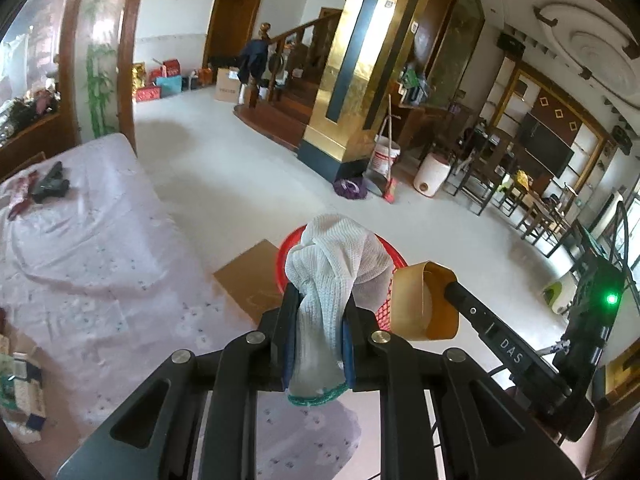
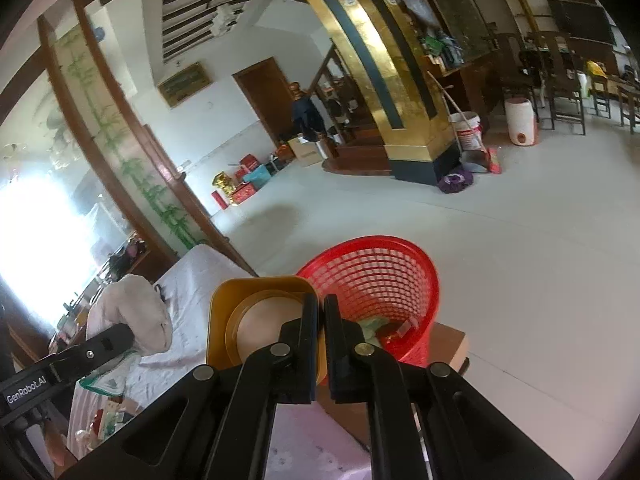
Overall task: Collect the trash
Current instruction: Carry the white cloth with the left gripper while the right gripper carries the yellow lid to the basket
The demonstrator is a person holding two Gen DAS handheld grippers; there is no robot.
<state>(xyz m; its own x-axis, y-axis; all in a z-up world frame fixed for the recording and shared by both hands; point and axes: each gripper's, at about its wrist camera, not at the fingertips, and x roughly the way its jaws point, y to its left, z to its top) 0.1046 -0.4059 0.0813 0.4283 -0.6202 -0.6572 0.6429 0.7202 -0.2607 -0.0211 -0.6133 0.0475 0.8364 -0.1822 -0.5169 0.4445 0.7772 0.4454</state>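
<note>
My left gripper (image 1: 319, 320) is shut on a white knitted glove (image 1: 336, 264) with a green cuff, held above the red mesh trash basket (image 1: 390, 304). My right gripper (image 2: 321, 312) is shut on the rim of a gold tin lid (image 2: 256, 316), held just left of the basket (image 2: 380, 280). The lid also shows in the left wrist view (image 1: 424, 304), to the right of the glove. The glove shows in the right wrist view (image 2: 132, 312) at the left. Some scraps lie in the basket's bottom.
The basket stands on a brown cardboard box (image 1: 252, 276) beside a table with a pale floral cloth (image 1: 92, 248). Dark items (image 1: 52, 184) lie on the cloth's far end. A gold pillar (image 1: 360, 80), buckets (image 1: 384, 158) and chairs (image 1: 492, 168) stand across the floor.
</note>
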